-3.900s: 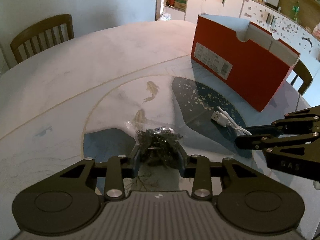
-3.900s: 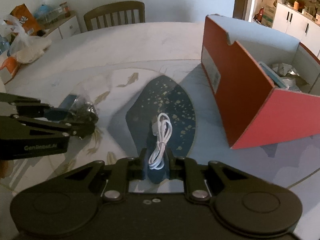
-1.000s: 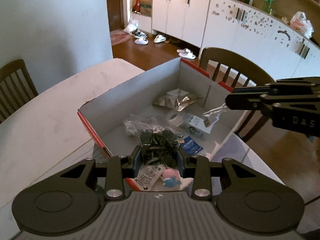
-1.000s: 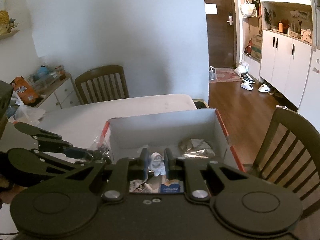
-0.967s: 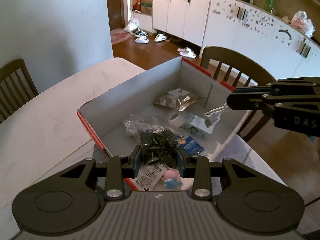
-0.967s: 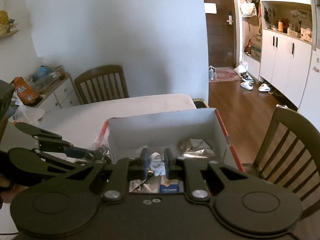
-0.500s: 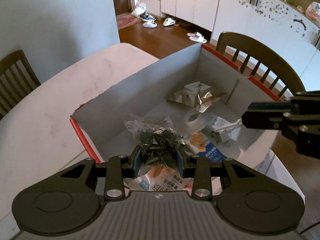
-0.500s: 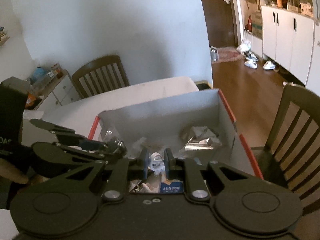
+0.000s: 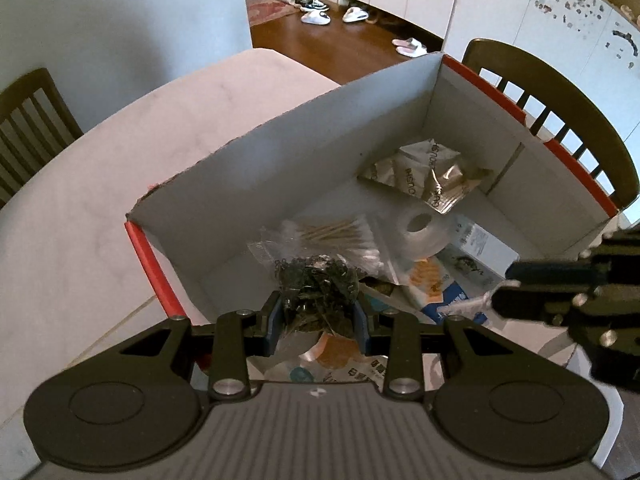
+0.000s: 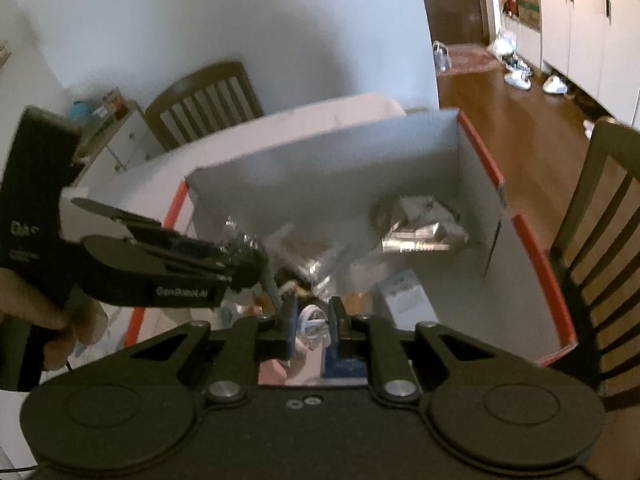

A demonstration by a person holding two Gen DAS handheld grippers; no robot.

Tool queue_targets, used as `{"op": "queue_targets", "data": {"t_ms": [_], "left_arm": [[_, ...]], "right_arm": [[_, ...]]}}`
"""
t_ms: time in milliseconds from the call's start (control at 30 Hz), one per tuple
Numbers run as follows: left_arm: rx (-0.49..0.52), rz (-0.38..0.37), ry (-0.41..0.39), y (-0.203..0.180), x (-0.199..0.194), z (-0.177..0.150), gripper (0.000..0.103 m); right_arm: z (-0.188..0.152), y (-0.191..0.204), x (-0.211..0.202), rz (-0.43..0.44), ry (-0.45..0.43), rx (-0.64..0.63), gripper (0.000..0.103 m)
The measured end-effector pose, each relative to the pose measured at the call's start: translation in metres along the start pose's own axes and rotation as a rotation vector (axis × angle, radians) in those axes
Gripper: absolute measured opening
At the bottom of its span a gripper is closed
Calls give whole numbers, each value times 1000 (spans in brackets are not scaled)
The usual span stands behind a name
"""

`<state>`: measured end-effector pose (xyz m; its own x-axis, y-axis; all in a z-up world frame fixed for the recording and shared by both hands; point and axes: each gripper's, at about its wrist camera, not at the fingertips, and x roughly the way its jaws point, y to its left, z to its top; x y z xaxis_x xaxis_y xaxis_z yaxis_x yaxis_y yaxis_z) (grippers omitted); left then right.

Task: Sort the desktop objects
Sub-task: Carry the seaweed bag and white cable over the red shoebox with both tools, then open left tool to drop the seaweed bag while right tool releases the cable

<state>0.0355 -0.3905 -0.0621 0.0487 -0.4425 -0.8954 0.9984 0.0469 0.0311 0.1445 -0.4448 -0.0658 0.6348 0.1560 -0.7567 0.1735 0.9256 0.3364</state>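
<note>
Box (image 9: 320, 152), red outside and grey inside, stands open on the pale table (image 9: 80, 200), and both of your grippers hang over its near end. Your left gripper (image 9: 318, 322) is closed to a moderate gap on a clear bag of small dark metal pieces (image 9: 316, 288); the blue pads press the bag from both sides and its upper part bulges above the fingers, over the box floor. Your right gripper (image 10: 314, 326) is closed narrowly on a coiled white cable (image 10: 312, 320), pinched between its blue pads; in the left wrist view the same gripper enters from the right with the cable end (image 9: 468, 304) showing at its tip, above the box's near right part. Contents on the box floor: a silver foil pouch (image 9: 424, 180) at the far end, a roll of clear tape (image 9: 420, 230) near the middle, a bag of cotton swabs (image 9: 336, 236) just beyond the held bag, and printed packets (image 9: 452, 288) on the near side. Your left hand (image 10: 52, 320) grips its handle at the left of the right wrist view.
</note>
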Motion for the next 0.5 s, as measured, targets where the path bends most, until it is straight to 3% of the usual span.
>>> {"op": "queue_targets", "data": {"t_ms": [500], "left_arm": [[144, 139, 44, -16, 14, 2, 36]], "right_arm": [[-3, 1, 15, -20, 66, -46, 15]]}}
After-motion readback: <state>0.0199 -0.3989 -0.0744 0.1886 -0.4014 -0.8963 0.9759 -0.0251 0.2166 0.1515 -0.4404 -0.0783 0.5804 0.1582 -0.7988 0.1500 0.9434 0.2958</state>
